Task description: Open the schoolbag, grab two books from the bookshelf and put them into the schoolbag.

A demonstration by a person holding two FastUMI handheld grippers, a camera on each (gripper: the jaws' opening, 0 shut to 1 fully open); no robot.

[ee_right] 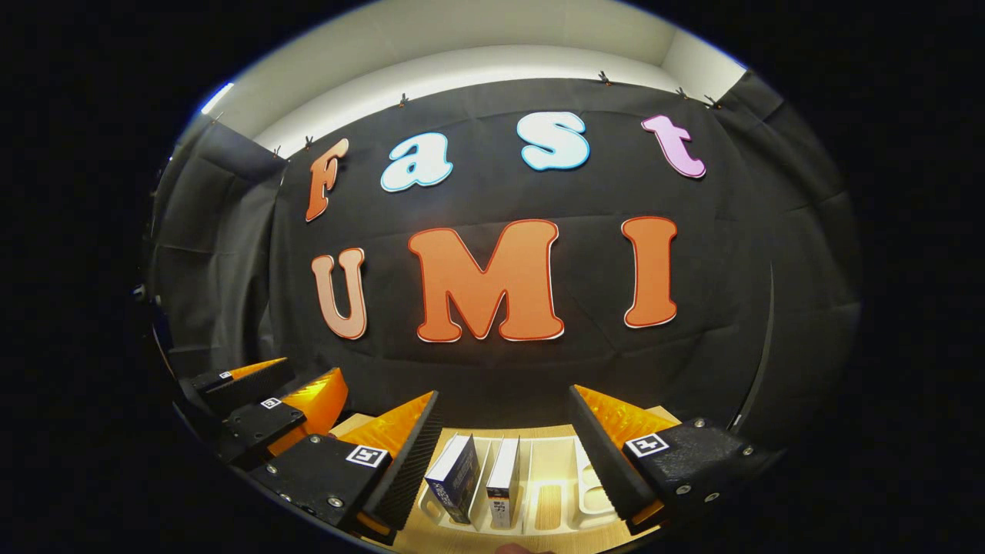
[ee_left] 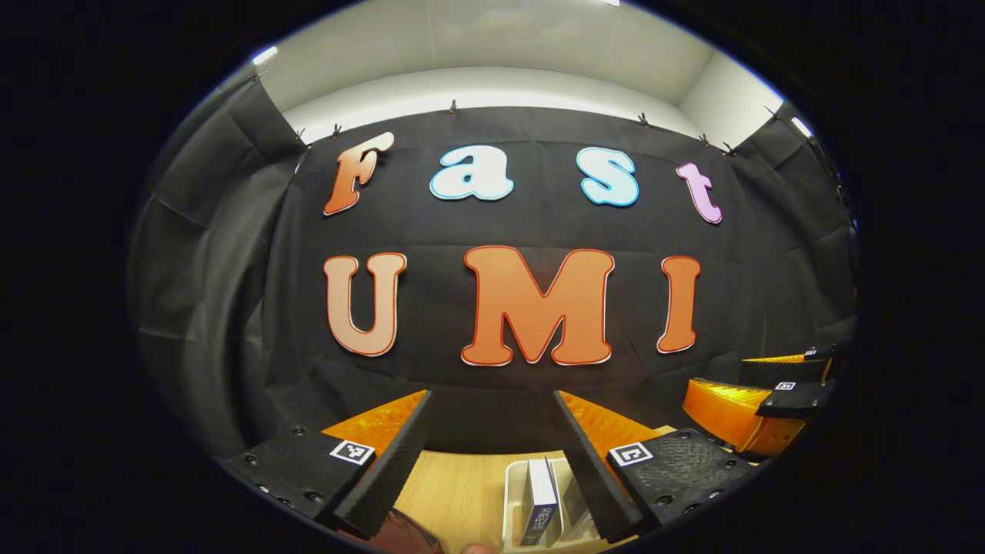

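A white bookshelf rack (ee_right: 573, 450) stands on the wooden table below my right gripper (ee_right: 504, 394), which is open and held above it with nothing between its fingers. Two books stand upright in the rack's left slots: a dark blue one (ee_right: 454, 477) and a white-spined one (ee_right: 504, 481). In the left gripper view the rack (ee_left: 514, 492) shows with one blue and white book (ee_left: 540, 500) between the fingers of my left gripper (ee_left: 492, 400), also open and holding nothing. A dark red thing (ee_left: 400, 535) peeks in at the bottom edge; what it is I cannot tell.
The wooden table (ee_left: 462, 485) runs up to the black cloth wall close behind the rack. The two grippers hover side by side: the right gripper (ee_left: 777, 400) shows at the left one's right, and the left gripper (ee_right: 262, 396) at the right one's left.
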